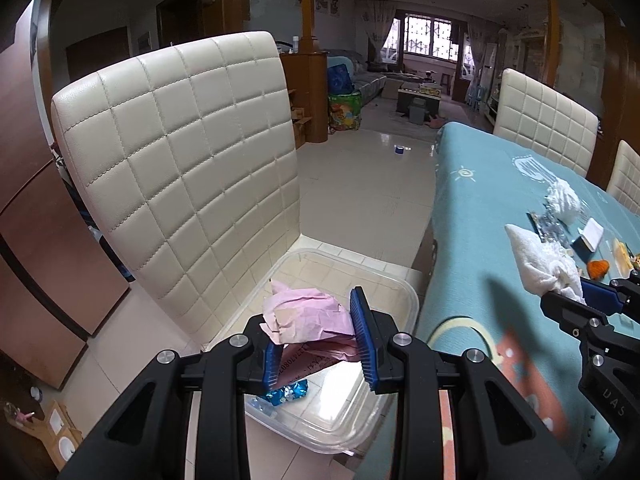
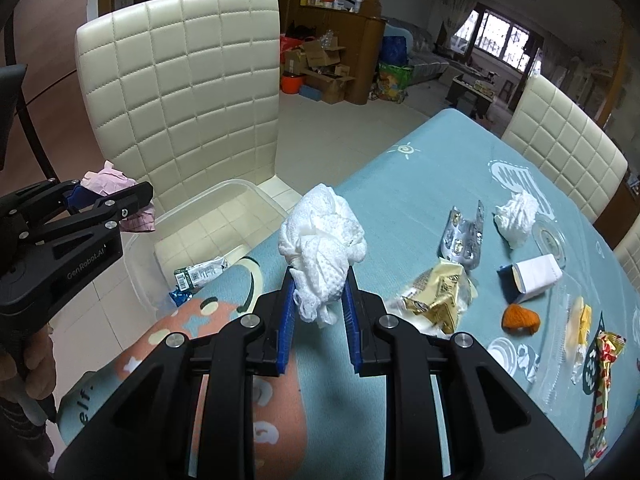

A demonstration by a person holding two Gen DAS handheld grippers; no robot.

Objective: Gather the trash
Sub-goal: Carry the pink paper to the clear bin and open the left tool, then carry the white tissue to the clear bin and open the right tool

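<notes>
The left tongs (image 1: pixel 320 336) clamp crumpled pink paper (image 1: pixel 308 316) above the clear bin (image 1: pixel 400 300), while the right tongs (image 2: pixel 320 300) grip a white tissue wad (image 2: pixel 322 240) over the counter (image 2: pixel 420 184).

The right gripper (image 2: pixel 319 288) clamps a crumpled white paper towel (image 2: pixel 322 246) between its blue pads above the teal tablecloth (image 2: pixel 416 184). To the left, the left gripper (image 2: pixel 110 196) pinches pink paper (image 2: pixel 108 182) over a clear plastic bin (image 2: pixel 208 196) on a cream chair (image 2: pixel 188 80). On the table lie a foil blister pack (image 2: pixel 462 240), a gold wrapper (image 2: pixel 434 298), another tissue wad (image 2: pixel 516 216) and what may be an orange peel (image 2: pixel 520 318).
</notes>
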